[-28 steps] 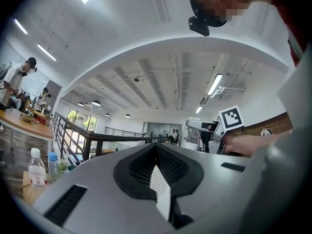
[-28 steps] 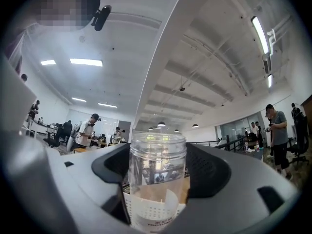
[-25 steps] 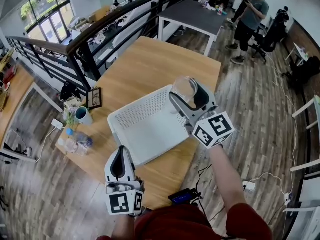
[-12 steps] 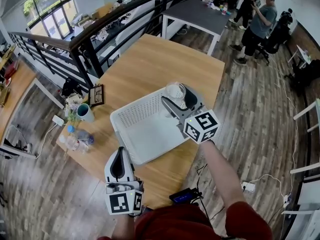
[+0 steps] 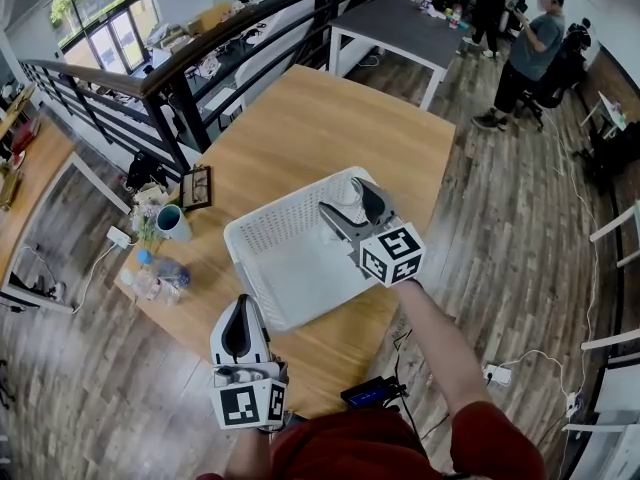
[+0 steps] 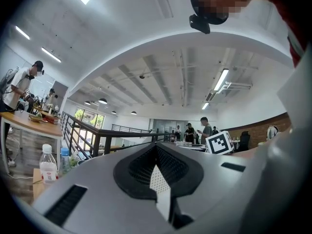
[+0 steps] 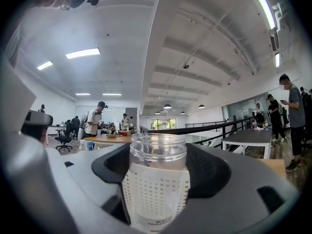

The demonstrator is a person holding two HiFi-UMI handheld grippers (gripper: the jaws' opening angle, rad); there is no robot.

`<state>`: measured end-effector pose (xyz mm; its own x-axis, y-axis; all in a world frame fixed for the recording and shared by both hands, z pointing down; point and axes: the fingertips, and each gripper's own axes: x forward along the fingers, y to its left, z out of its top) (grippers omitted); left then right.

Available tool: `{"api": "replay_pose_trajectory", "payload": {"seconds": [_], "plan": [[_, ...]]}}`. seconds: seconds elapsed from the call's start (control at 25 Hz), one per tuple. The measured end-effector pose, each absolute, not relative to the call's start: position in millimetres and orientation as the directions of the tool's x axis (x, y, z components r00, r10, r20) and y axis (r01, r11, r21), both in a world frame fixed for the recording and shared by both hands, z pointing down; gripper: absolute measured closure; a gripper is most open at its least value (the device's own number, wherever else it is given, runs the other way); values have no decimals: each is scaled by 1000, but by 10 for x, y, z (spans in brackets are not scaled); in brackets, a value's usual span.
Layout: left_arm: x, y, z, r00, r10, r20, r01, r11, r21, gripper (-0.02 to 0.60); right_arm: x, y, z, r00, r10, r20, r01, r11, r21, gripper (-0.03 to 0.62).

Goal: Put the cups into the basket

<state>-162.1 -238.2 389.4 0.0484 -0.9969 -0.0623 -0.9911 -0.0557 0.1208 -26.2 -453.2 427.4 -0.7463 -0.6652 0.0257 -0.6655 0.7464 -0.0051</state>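
The right gripper point(image 5: 347, 206) holds a clear cup point(image 7: 156, 184) with a white dotted sleeve. The cup is at the far right corner of the white basket point(image 5: 285, 263) on the wooden surface point(image 5: 300, 118). The left gripper point(image 5: 240, 318) is down near the person, closed tight with nothing in it. A blue cup point(image 5: 168, 226) stands left of the basket.

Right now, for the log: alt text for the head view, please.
The right gripper, jaws shut on a clear cup, holds it at the far corner of a white basket on a wooden table. The left gripper hangs empty by the table's near edge.
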Motion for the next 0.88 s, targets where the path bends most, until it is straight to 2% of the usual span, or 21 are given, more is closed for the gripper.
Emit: {"api": "replay_pose_trajectory", "payload": {"seconds": [0.88], "plan": [[-1635,-2452,4075,44,-999,-29,-991,-47,122,581,-553,-4624,4891,-772,-585,250,-582,808,94,241]]}}
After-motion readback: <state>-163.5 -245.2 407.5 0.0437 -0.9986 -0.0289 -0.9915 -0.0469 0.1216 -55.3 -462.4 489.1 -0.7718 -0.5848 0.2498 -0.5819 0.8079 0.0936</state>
